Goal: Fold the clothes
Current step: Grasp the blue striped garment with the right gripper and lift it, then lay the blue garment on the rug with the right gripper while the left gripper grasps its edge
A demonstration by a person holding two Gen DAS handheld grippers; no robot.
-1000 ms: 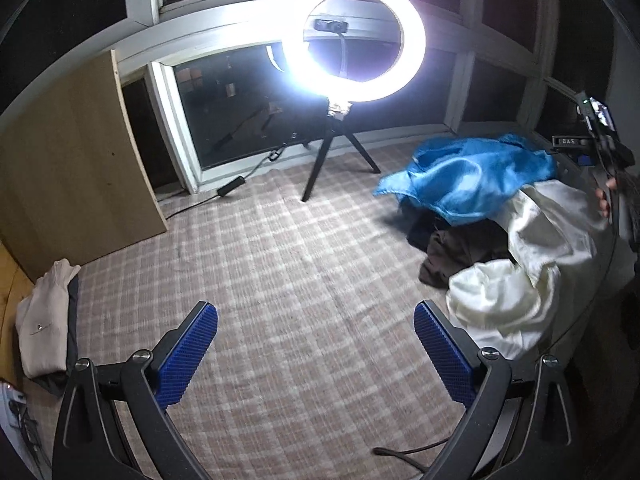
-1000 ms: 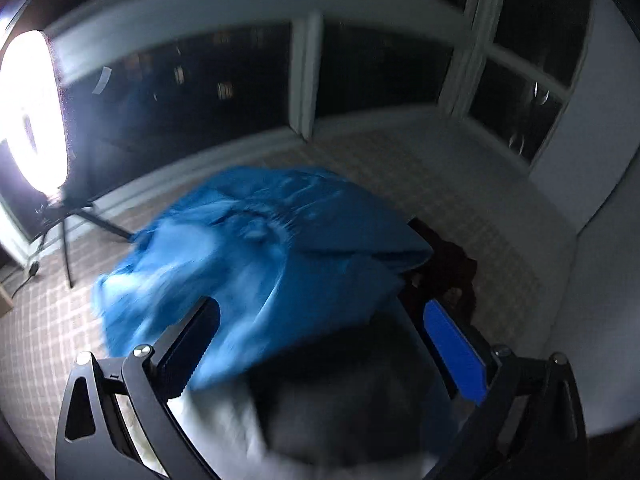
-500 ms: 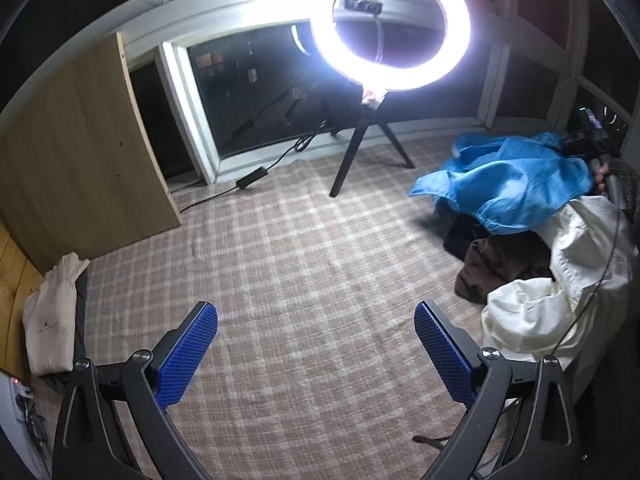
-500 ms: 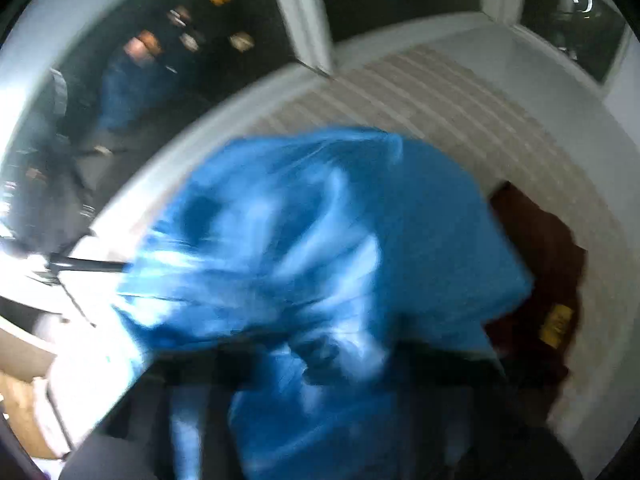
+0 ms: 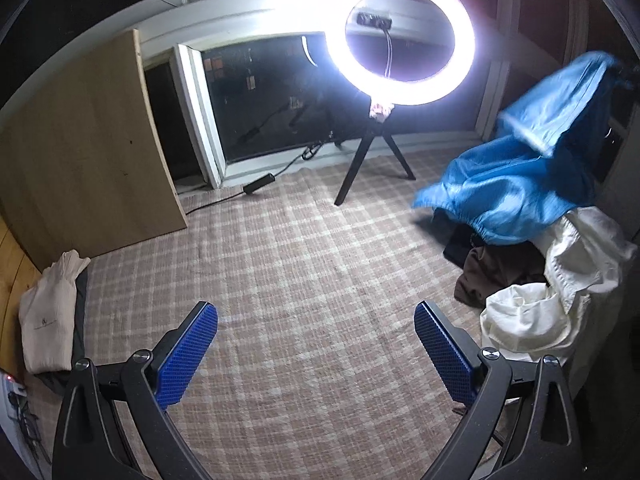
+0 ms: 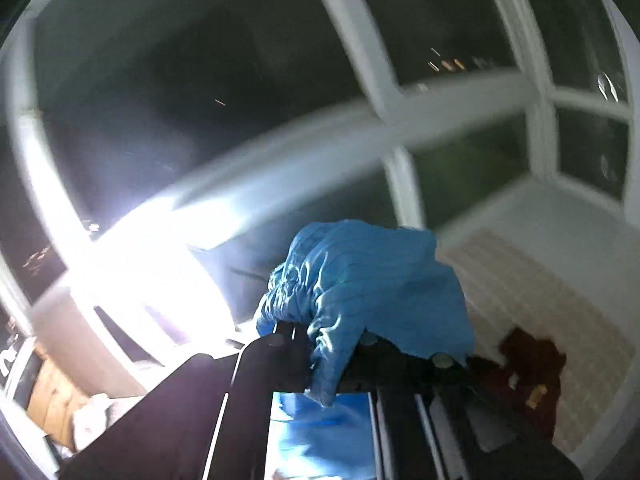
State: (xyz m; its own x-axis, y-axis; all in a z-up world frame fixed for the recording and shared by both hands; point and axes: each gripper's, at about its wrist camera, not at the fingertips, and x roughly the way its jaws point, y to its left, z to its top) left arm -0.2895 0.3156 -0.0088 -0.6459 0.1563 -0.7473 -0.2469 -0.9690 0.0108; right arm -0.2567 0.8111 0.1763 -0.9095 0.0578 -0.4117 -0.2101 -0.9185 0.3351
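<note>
Overhead, crinkled blue cloth bunched in the clenched right tool; ribbed-padded left tool gaping, empty.

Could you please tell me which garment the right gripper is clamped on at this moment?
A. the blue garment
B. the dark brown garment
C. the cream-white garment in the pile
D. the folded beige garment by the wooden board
A: in the right wrist view the right gripper is shut with the blue garment bunched between its fingers, and the left wrist view shows that garment lifted above the pile.
</note>
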